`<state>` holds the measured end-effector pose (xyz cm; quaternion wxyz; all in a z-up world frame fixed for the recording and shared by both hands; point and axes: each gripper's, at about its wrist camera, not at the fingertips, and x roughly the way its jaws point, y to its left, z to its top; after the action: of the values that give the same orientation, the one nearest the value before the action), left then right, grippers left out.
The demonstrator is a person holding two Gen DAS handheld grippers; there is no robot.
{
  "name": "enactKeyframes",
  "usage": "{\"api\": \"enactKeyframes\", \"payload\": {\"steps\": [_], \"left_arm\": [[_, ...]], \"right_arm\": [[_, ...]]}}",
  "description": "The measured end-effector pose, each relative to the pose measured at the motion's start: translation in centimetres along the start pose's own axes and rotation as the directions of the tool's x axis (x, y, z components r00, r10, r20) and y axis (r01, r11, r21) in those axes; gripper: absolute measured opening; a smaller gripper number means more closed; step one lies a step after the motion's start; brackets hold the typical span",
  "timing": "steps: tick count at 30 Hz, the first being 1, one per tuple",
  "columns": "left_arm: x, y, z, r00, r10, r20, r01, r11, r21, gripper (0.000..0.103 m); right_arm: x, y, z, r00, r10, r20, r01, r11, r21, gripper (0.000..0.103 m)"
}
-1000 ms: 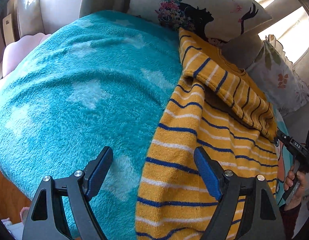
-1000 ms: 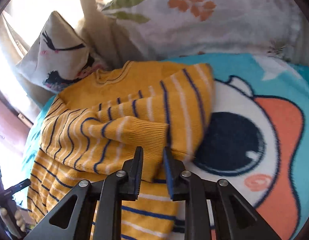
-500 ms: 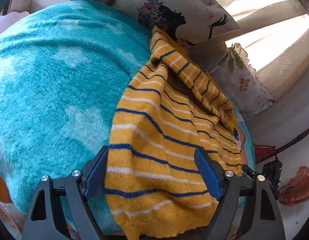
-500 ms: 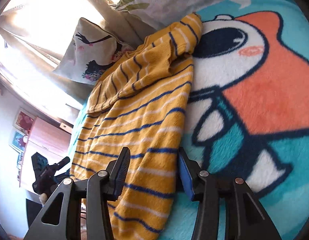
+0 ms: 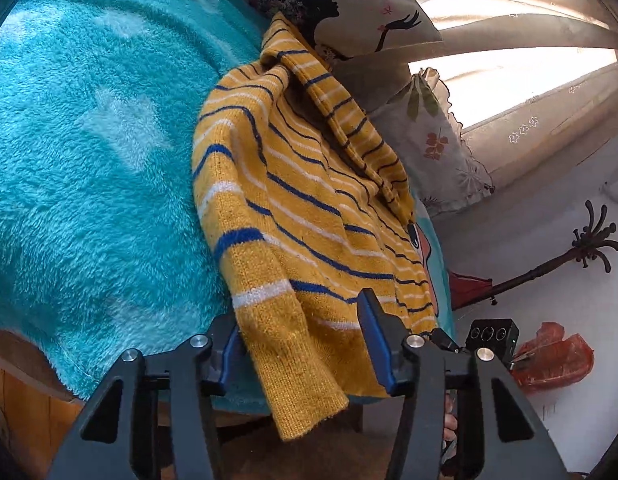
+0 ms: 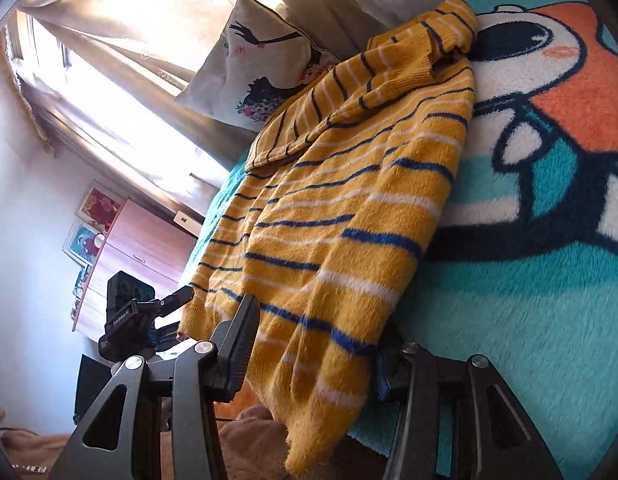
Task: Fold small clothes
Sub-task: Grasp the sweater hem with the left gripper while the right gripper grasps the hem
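Yellow striped sweater (image 5: 309, 216) on teal blanket (image 5: 89, 168), hem hanging at 6 o'clock, left gripper (image 5: 305, 344) and right gripper (image 6: 313, 344) each spread wide astride it, neither visibly pinching.

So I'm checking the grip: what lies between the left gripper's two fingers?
The left wrist view shows the yellow striped sweater: its hem hangs between the open fingers of the left gripper, off the blue blanket.
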<state>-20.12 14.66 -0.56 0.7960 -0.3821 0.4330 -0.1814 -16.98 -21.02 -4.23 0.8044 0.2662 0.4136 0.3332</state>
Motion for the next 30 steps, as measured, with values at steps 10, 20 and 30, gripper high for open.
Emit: {"api": "enactKeyframes", "payload": {"steps": [10,20,30], "left_arm": [[-3.5,-1.6,1.2,0.980,0.145,0.138,-0.151,0.988,0.034,0.008],[-7.8,-5.3,-3.0,0.975,0.126,0.185,-0.157,0.975,0.160,0.008],[-5.8,-5.8,5.4,0.973,0.147,0.177,-0.172,0.976,0.135,0.008]], "right_arm": [[0.2,0.3,-0.4,0.999,-0.044,0.007,0.045,0.998,-0.040,0.010],[-5.5,2.0,-3.1,0.988,0.153,0.023,-0.151,0.986,-0.067,0.008],[-4.3,2.8,3.6,0.986,0.161,0.032,-0.159,0.986,-0.057,0.008]]}}
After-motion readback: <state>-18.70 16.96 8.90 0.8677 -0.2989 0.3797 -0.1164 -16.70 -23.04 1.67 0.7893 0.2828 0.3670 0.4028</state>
